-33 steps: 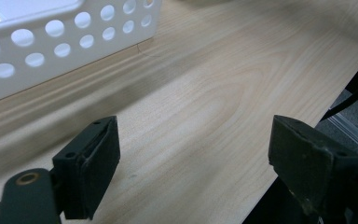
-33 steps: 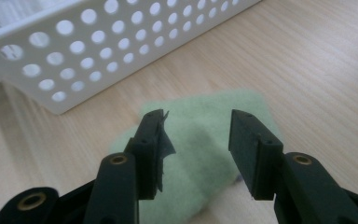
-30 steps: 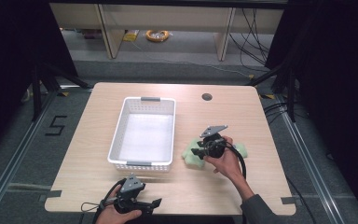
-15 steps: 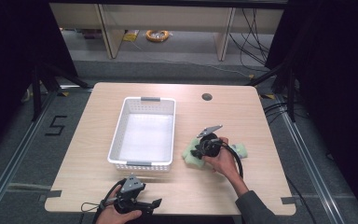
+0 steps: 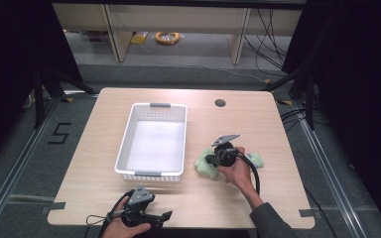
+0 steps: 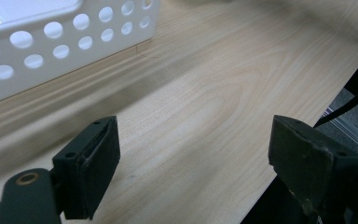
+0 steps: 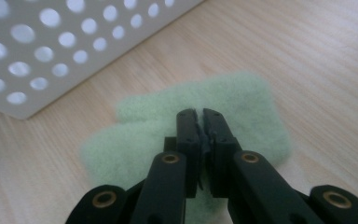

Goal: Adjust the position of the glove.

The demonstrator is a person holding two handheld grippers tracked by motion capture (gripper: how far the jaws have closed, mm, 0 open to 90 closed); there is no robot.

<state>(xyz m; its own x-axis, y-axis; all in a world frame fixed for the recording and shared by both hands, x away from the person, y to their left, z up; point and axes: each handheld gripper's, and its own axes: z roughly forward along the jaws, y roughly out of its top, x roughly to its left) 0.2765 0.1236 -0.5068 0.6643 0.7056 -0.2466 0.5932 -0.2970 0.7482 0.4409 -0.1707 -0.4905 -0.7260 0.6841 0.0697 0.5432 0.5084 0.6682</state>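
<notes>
Right now the pale green cloth (image 5: pixel 206 166) lies flat on the bench (image 5: pixel 258 124), just right of the white basket (image 5: pixel 154 141), its long axis running across the bench from left to right. Above it, the right hand-held gripper (image 7: pixel 200 116) points down and leftward toward the basket, jaws pressed together over the cloth; whether fabric is pinched I cannot tell. Near the front edge, the left hand-held gripper (image 6: pixel 191 154) lies low over bare wood, jaws wide apart and empty.
</notes>
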